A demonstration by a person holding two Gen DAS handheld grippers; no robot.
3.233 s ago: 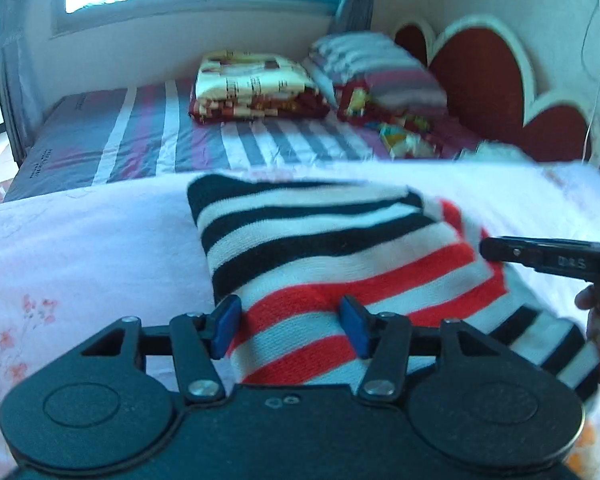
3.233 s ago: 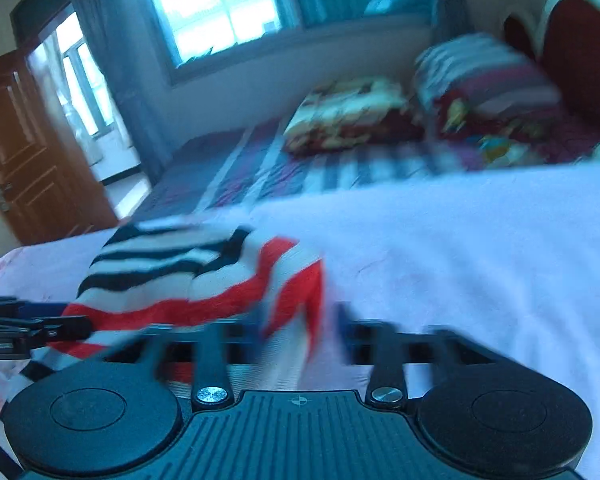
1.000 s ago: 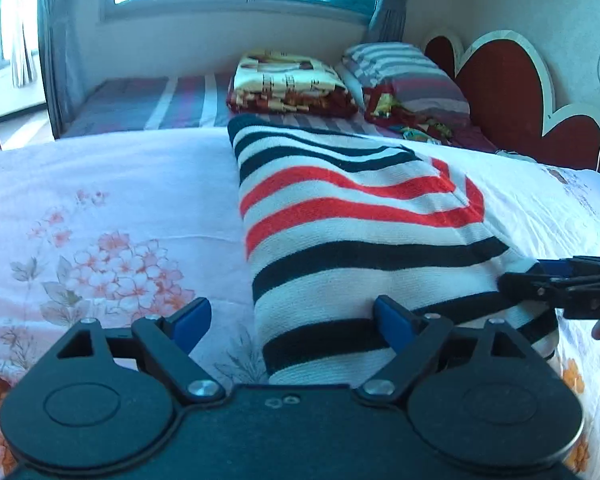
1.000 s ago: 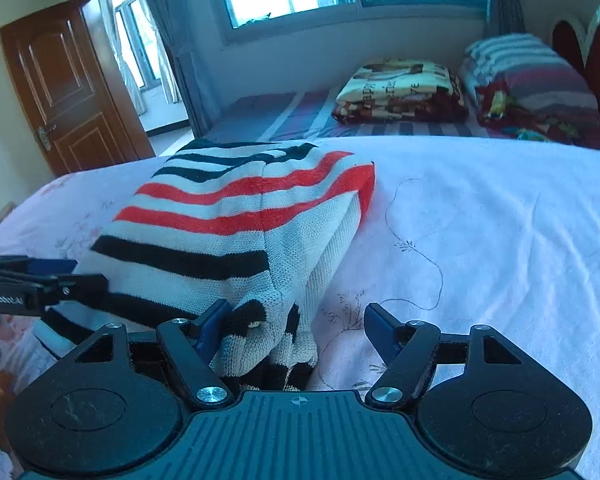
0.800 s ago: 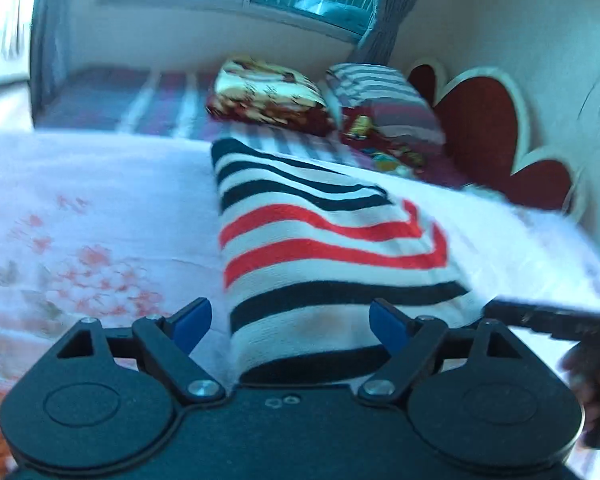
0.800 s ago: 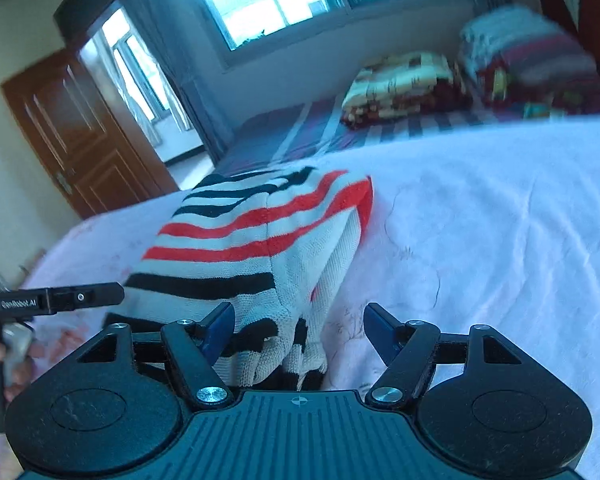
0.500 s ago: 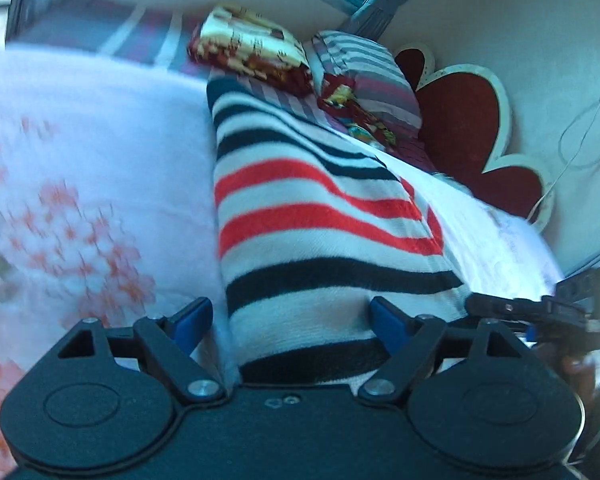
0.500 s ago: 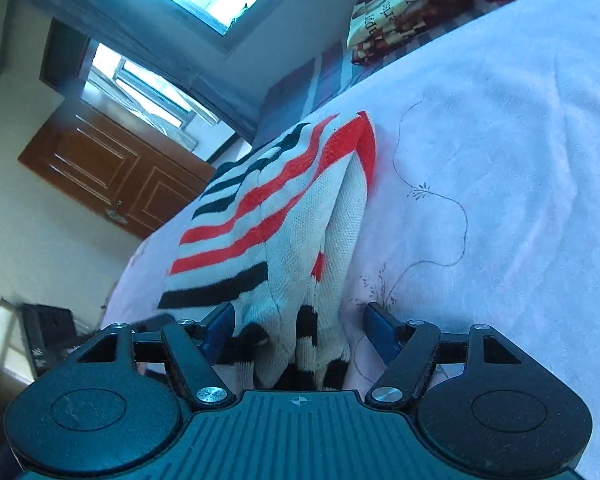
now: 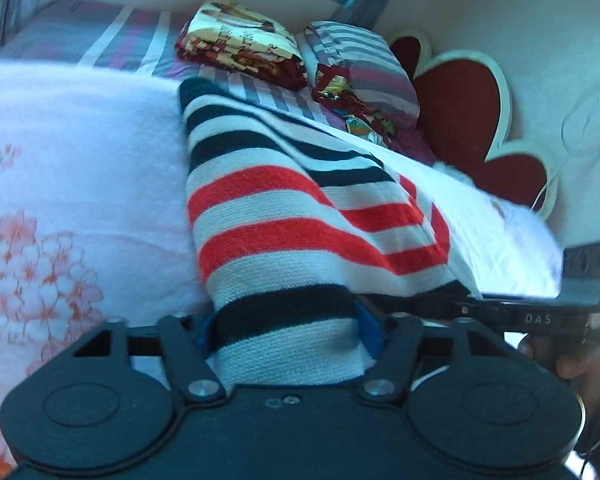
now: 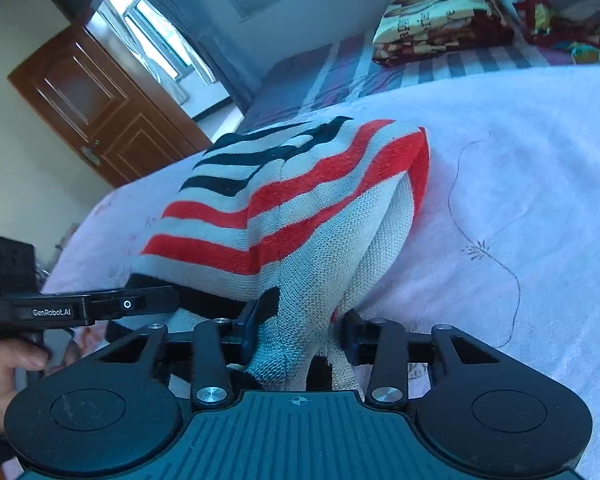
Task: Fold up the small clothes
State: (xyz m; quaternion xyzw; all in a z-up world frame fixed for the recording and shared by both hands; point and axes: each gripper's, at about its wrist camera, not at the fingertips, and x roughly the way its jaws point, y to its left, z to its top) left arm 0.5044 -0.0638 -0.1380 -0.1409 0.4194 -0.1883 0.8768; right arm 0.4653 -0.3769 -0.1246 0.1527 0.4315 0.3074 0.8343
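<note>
Sweater [image 9: 284, 216]: striped knit lying lengthwise on the pink bedspread [image 9: 72, 168], already doubled into a long narrow band; judged partly folded, with the cross fold outstanding. Left gripper [image 9: 286, 330] has just been closing and pinches the near hem. Right gripper [image 10: 298, 330] likewise has just closed on the hem's bunched corner.
</note>
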